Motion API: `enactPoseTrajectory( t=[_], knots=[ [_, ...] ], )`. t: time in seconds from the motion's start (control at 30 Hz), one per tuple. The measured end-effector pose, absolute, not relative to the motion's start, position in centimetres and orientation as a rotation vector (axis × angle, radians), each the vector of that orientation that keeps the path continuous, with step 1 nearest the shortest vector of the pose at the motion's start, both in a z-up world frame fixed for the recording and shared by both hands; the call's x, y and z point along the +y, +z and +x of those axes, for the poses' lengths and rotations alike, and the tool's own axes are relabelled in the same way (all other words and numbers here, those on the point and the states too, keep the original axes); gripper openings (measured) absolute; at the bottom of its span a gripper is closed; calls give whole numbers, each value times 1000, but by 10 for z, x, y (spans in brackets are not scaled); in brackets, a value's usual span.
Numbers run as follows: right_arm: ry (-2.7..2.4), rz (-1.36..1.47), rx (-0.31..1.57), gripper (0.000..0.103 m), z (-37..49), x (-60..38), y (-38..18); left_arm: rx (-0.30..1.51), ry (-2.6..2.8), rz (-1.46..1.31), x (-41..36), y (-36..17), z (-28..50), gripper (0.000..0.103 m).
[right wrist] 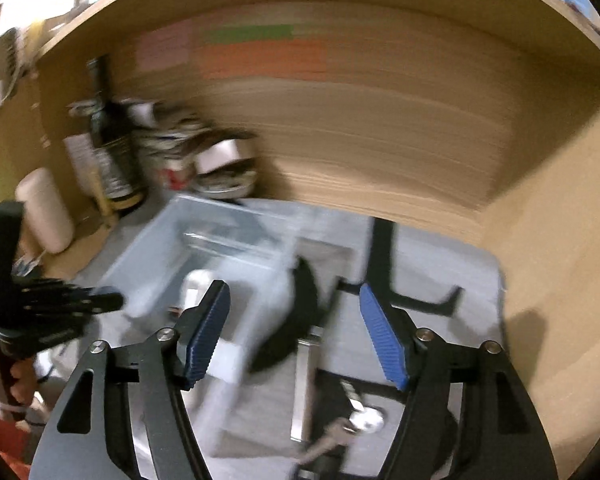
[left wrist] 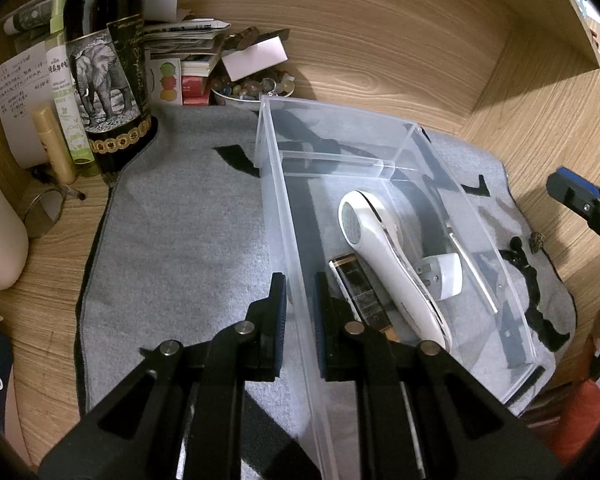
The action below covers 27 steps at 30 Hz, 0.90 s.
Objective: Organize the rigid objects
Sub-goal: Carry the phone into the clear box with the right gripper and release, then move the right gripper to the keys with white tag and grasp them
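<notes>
At the far left of the left wrist view we see a dark wine bottle (left wrist: 108,68) with an elephant label standing on the wooden desk (left wrist: 380,52) among papers and small tubes. Next comes the grey mat (left wrist: 172,232), bare on this side. Our left gripper (left wrist: 300,312) is clamped on the near left wall of the clear plastic bin (left wrist: 284,208), one finger outside and one inside. Inside the bin lie a dark rectangular lighter (left wrist: 360,292), a white handheld device (left wrist: 380,248), a white plug adapter (left wrist: 444,276) and a slim metal bar (left wrist: 472,268) along the right wall. At the far right our right gripper (right wrist: 294,332) hangs with its blue pads spread apart and nothing between them, above the blurred mat beside the bin.
</notes>
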State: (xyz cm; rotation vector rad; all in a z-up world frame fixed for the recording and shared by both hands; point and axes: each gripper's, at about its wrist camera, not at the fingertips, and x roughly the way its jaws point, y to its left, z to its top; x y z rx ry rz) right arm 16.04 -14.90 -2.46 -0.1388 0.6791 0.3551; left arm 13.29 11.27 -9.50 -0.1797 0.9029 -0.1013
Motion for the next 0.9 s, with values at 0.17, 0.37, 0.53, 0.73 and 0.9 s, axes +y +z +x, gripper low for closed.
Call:
enactPoseTrajectory(
  t=[0.17, 0.37, 0.53, 0.73, 0.9],
  knots=[
    [242, -92, 737, 65, 165, -187, -44, 903, -101, -179, 113, -95, 133, 12],
    [193, -60, 852, 65, 162, -209, -86, 904, -100, -179, 113, -95, 132, 12],
    [221, -33, 925, 65, 151, -209, -110, 904, -101, -181, 114, -96, 132, 12],
    [267, -45, 996, 65, 146, -199, -135, 904, -101, -180, 115, -96, 131, 12],
    [260, -97, 966, 60, 142, -191, -138, 903, -101, -181, 116, -96, 131, 12]
  ],
)
